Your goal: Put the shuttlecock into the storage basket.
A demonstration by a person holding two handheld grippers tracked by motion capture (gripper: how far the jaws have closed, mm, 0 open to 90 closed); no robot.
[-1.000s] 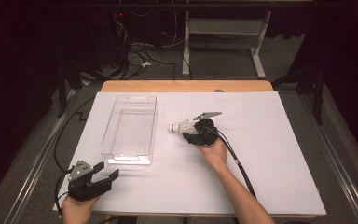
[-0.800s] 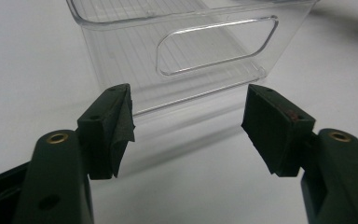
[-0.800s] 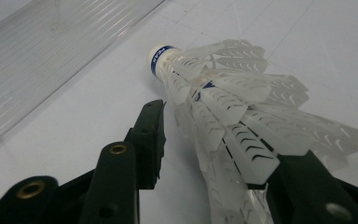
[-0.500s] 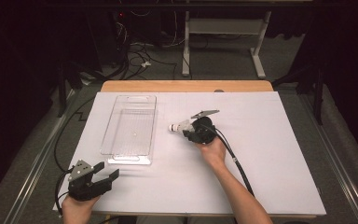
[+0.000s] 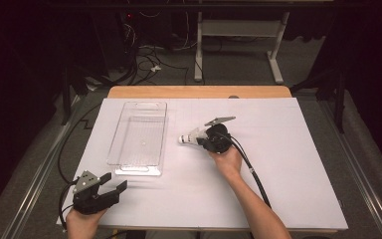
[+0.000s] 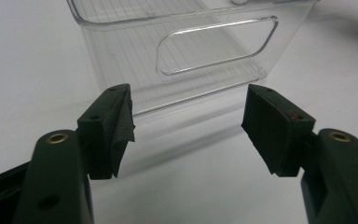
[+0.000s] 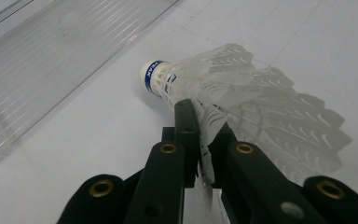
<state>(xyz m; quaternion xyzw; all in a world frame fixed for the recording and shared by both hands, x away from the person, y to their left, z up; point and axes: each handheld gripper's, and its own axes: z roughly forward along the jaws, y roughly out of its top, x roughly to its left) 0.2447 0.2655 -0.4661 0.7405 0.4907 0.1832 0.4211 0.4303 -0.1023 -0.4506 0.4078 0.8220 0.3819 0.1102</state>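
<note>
A white feather shuttlecock (image 5: 188,139) with a blue band at its cork lies on the white table cover, cork towards the clear tray. My right gripper (image 5: 200,141) is shut on it. In the right gripper view the jaws have just been closing and now pinch the shuttlecock's (image 7: 200,77) feather skirt at the right gripper's (image 7: 201,122) tips. My left gripper (image 5: 115,183) rests at the table's front left, open, with nothing between its fingers. In the left gripper view the left gripper (image 6: 187,122) faces the clear tray's (image 6: 214,46) near handle end.
The clear plastic tray (image 5: 139,139) lies lengthwise left of the shuttlecock, with nothing in it. White paper (image 5: 288,164) covers the table, with a wooden edge at the back. Cables trail from both grippers, and beyond the table stand dark floor and desk legs.
The right gripper's jaws have drawn together on the shuttlecock's feathers. Both hands and the tray stay where they were.
</note>
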